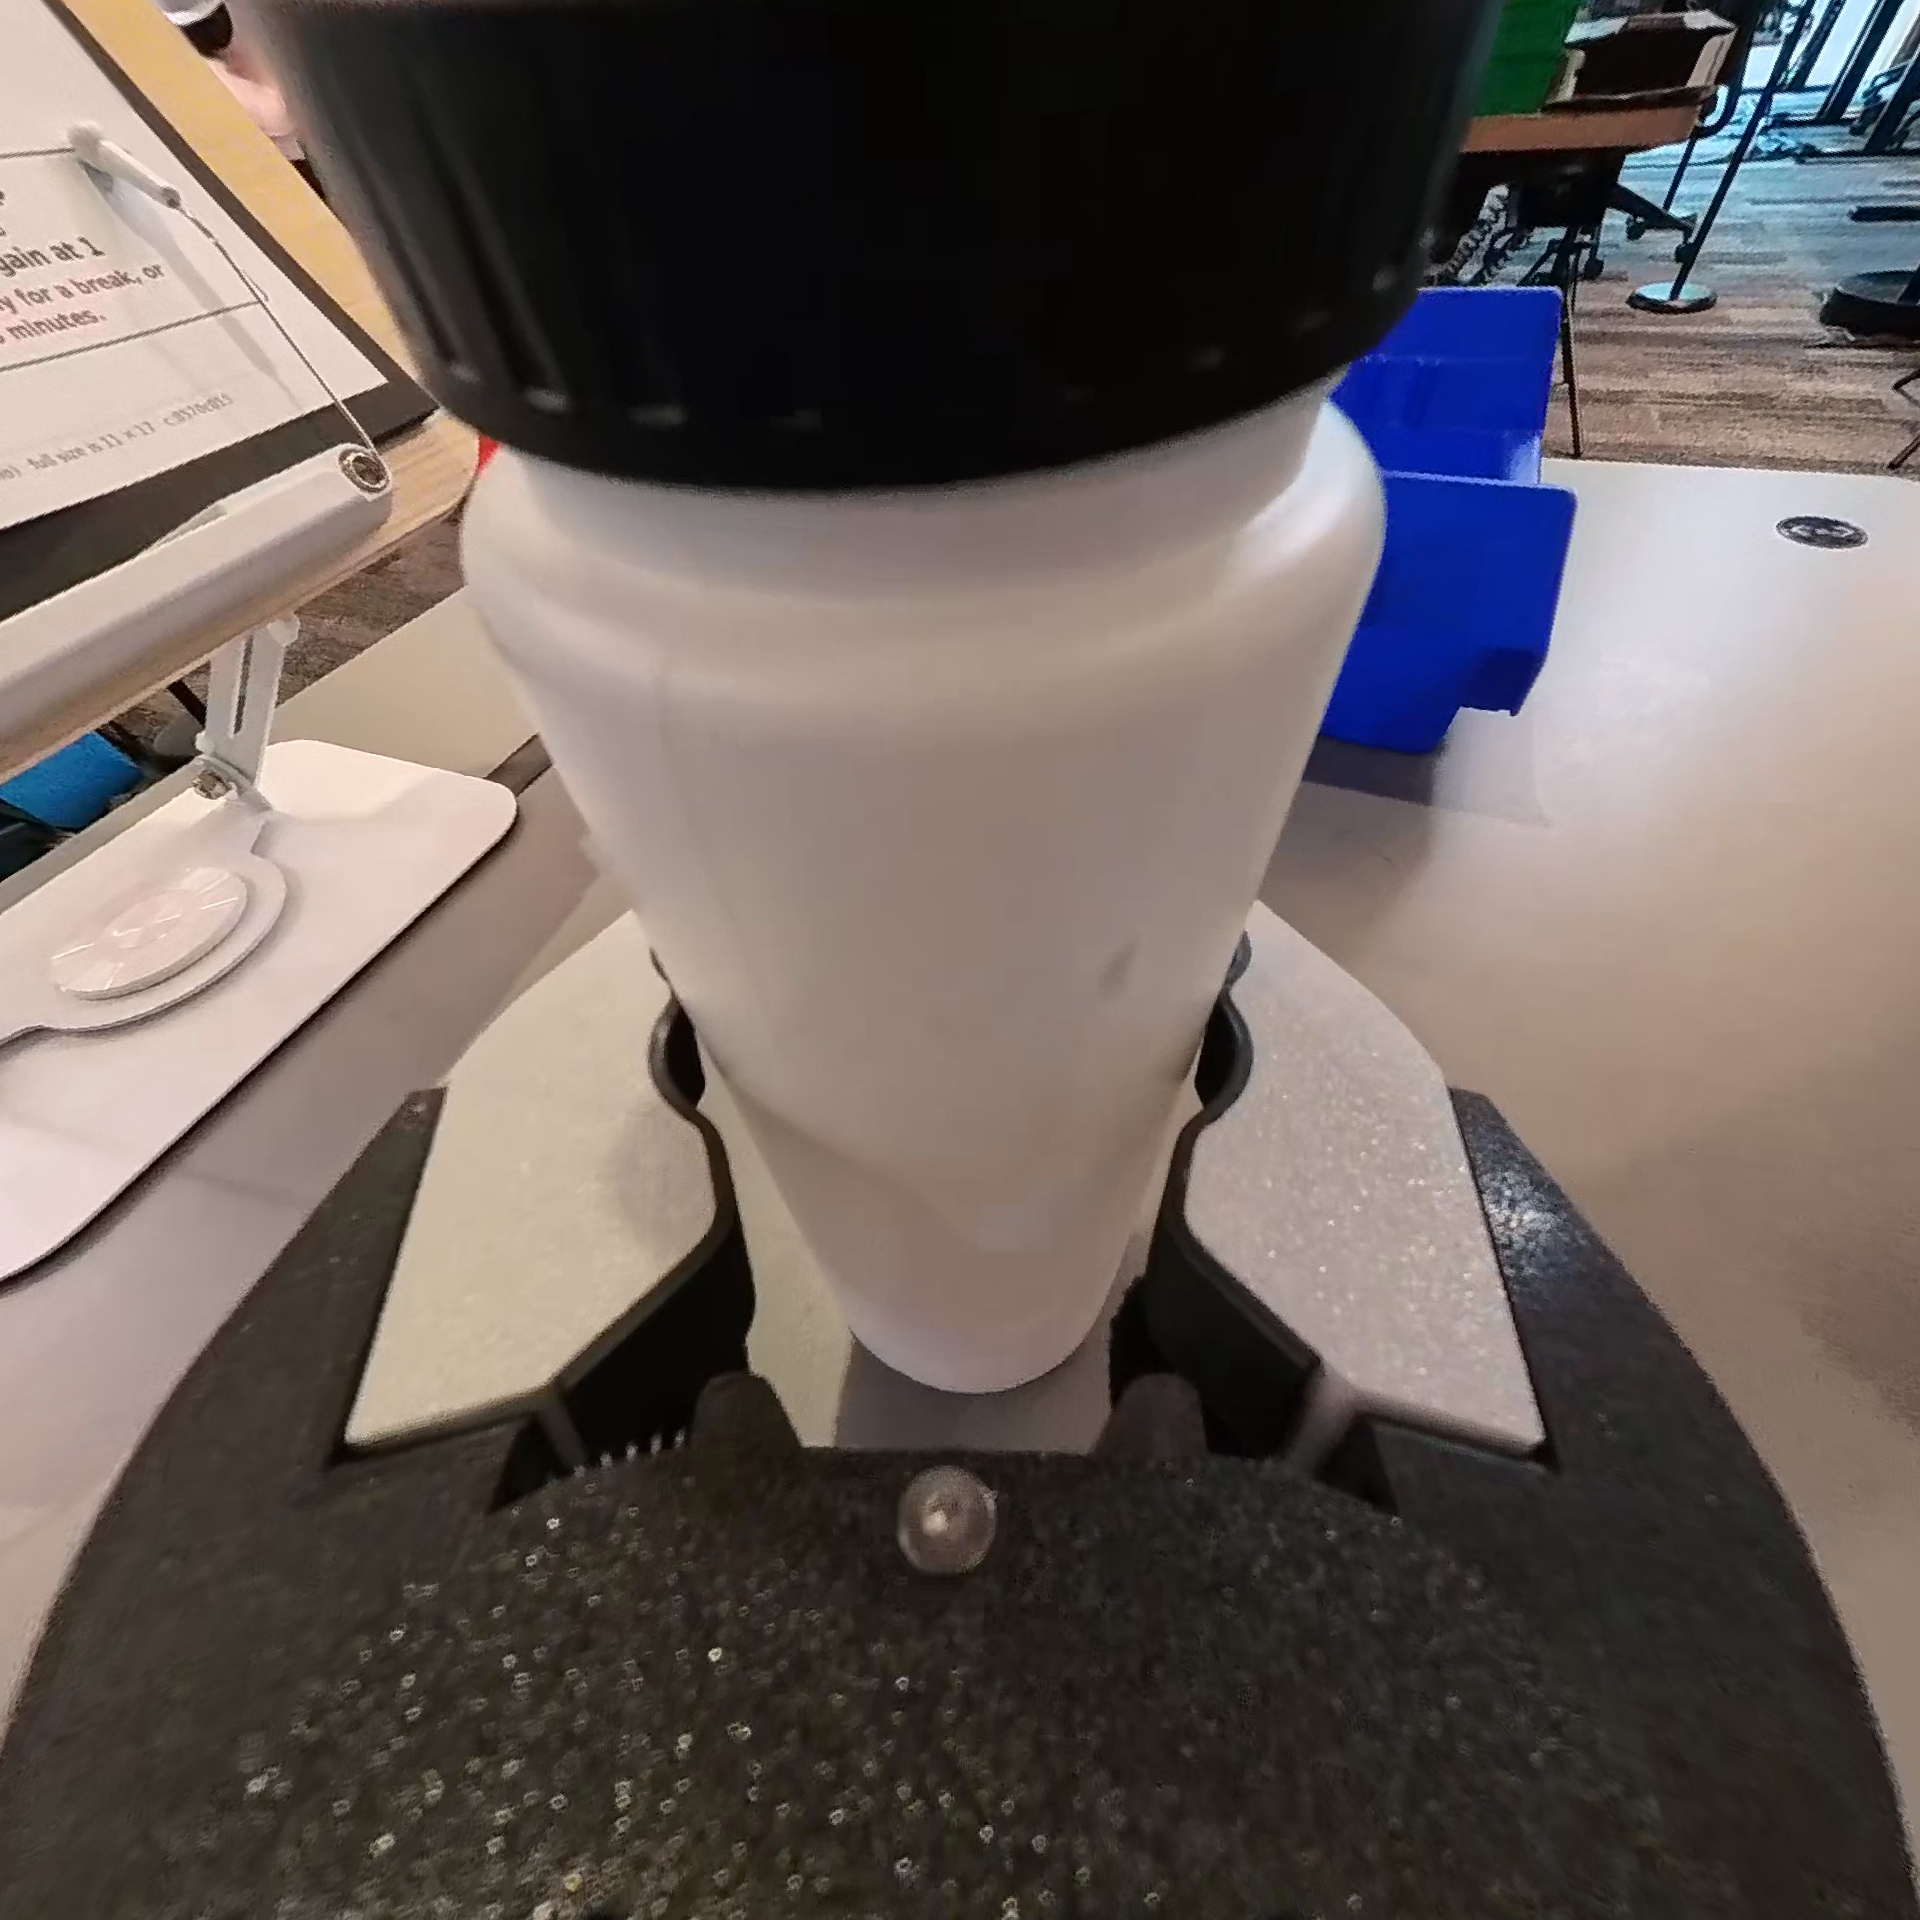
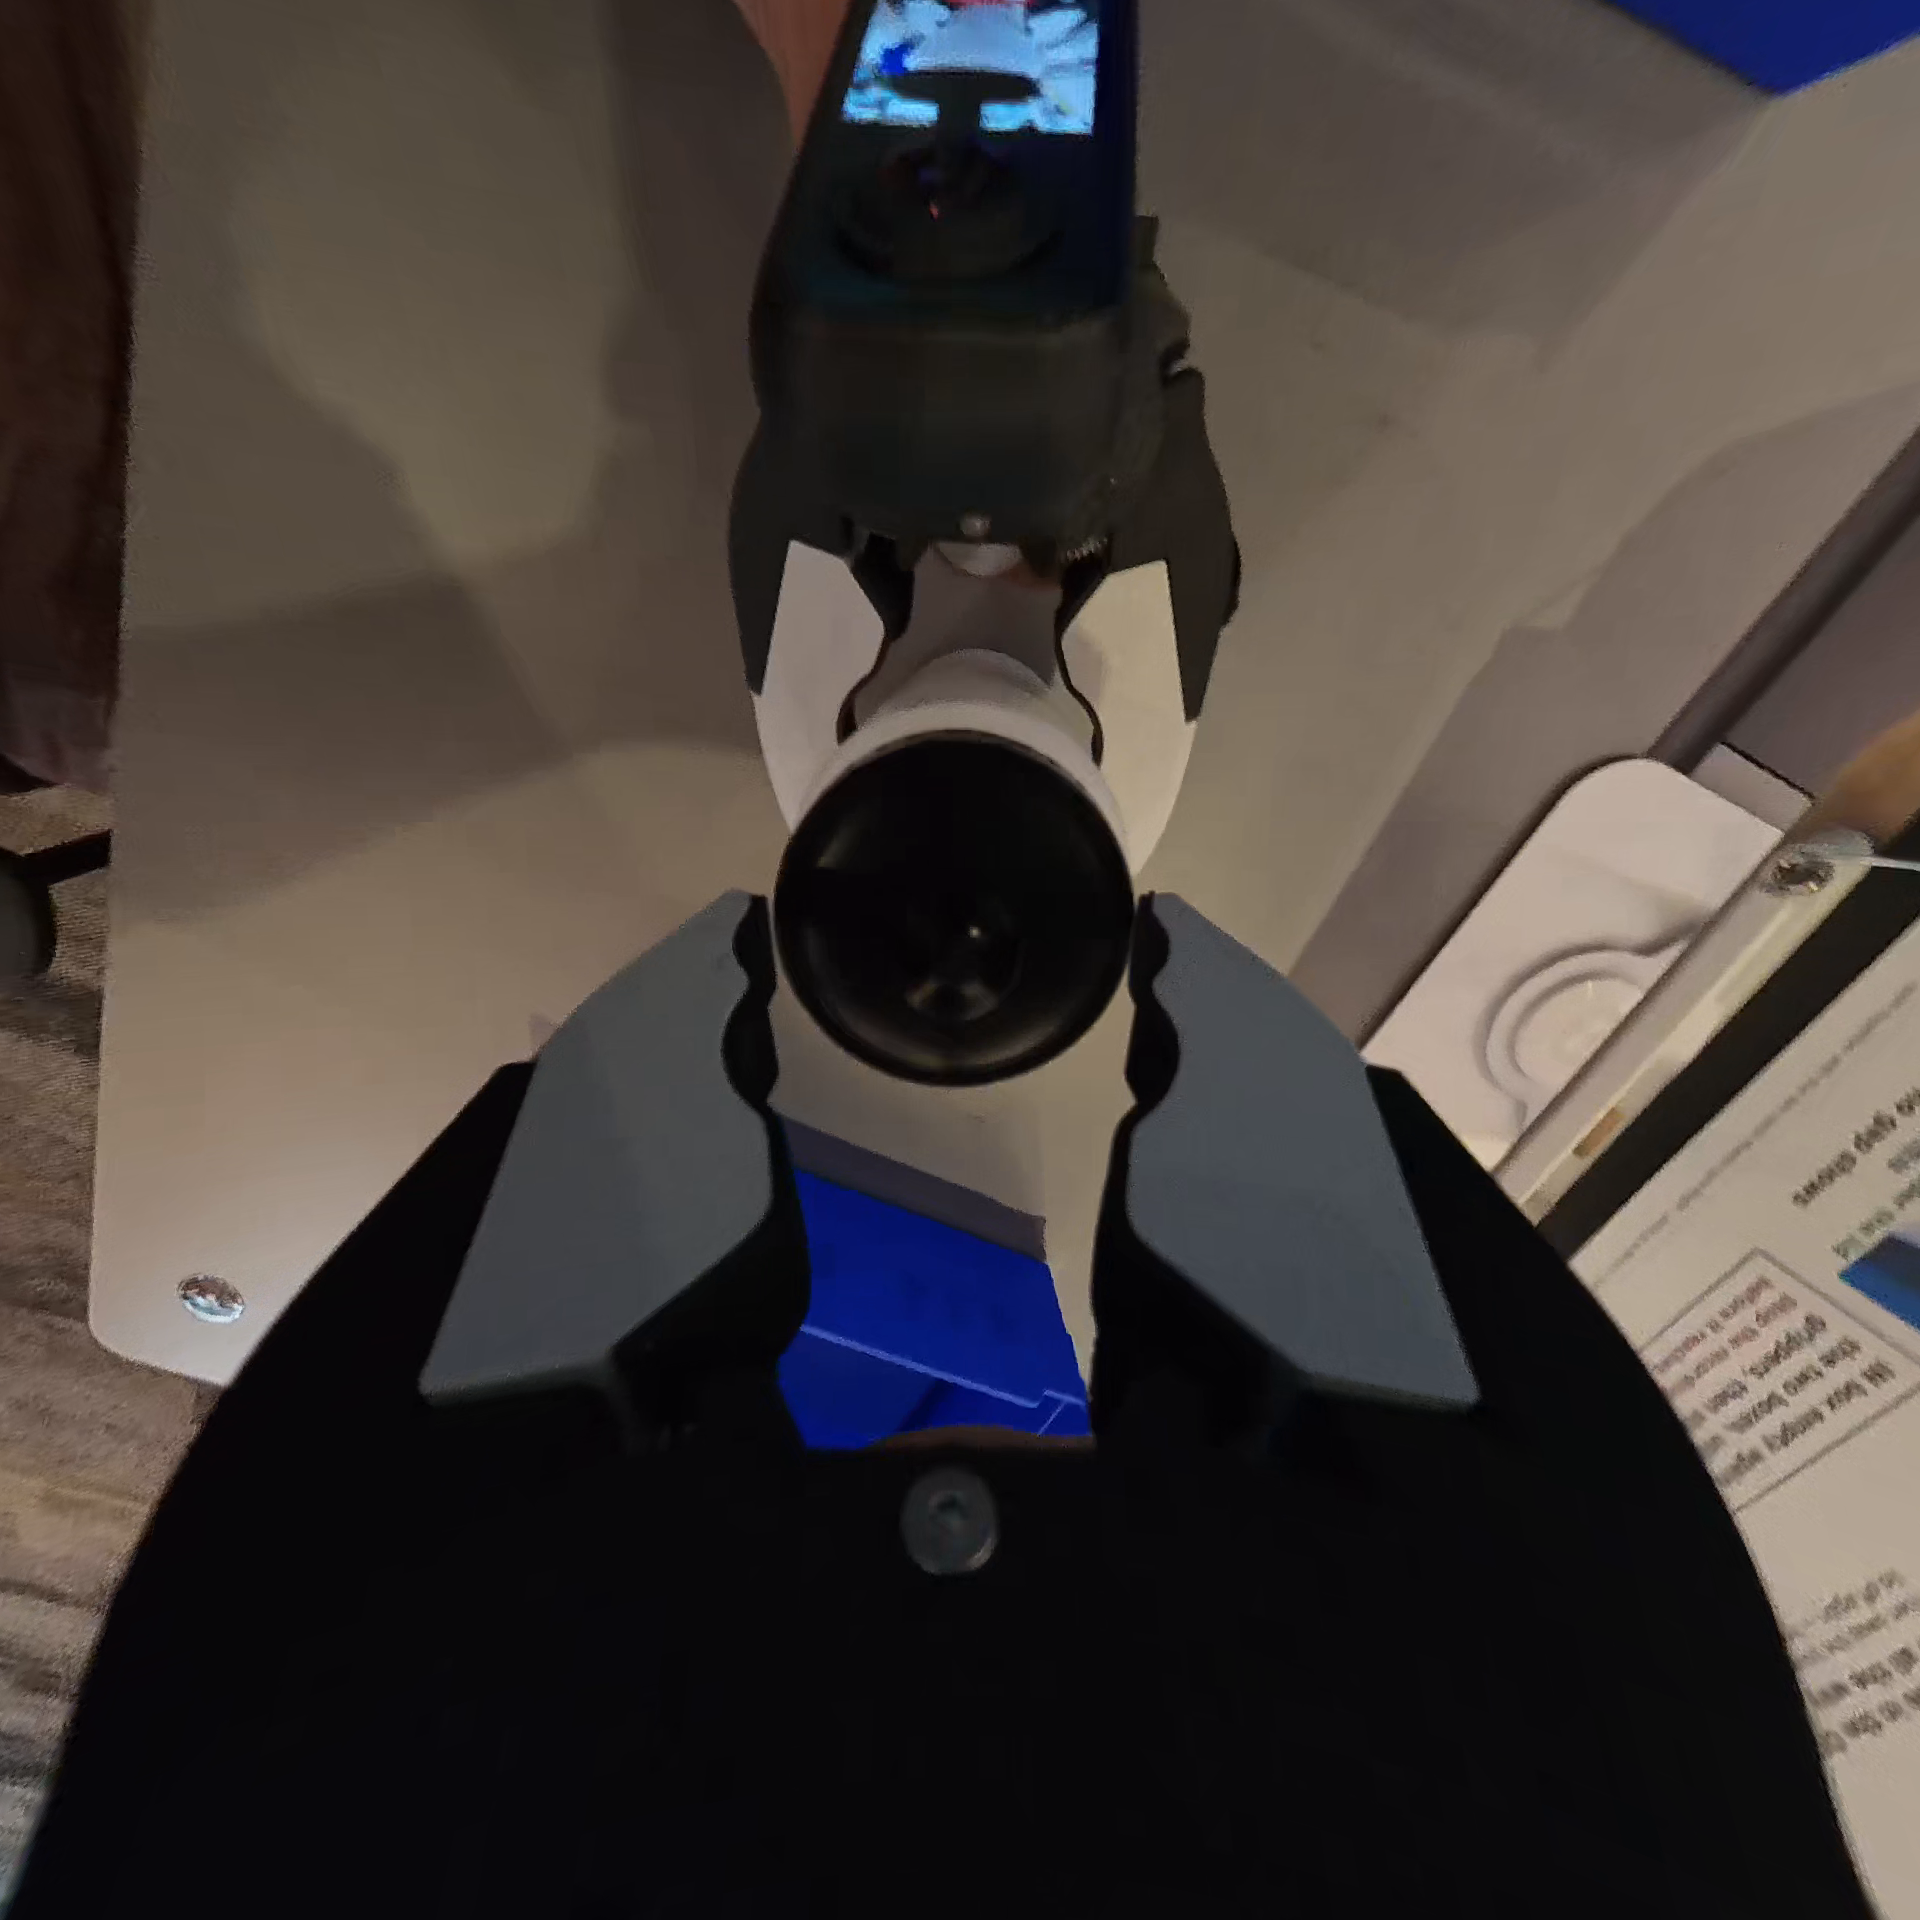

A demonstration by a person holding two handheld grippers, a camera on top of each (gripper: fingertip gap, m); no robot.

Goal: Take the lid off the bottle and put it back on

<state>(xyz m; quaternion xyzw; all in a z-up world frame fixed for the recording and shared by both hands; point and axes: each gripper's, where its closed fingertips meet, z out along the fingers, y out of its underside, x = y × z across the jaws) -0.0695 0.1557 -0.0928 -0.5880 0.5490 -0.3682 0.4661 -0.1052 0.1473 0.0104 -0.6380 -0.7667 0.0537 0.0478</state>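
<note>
**White bottle with black lid, clamped above the desk**

Bottle (image 1: 914, 831): white plastic, held off the desk (image 1: 1662, 831), body clamped low down between the two fingers of the left gripper (image 1: 951, 1049), pads pressed against both sides. Lid (image 1: 883, 208): black, ribbed round the rim, seated on the bottle's neck, facing the right wrist view end-on (image 2: 954, 914).

Right gripper (image 2: 951, 977): grey fingers (image 2: 644, 1122) set either side of the lid, tips just beside its rim; whether the pads press on it cannot be told, a thin dark gap seeming to show on each side.

Bin (image 1: 1455, 540): blue plastic, on the desk behind the bottle, toward the far edge.

Document stand (image 1: 208, 499): white, tilted, bearing a printed sheet, on a flat white base (image 1: 312, 831) near the desk's left edge.

Beyond the far edge: patterned carpet (image 1: 1714, 343), chair bases and stands, blurred.
</note>
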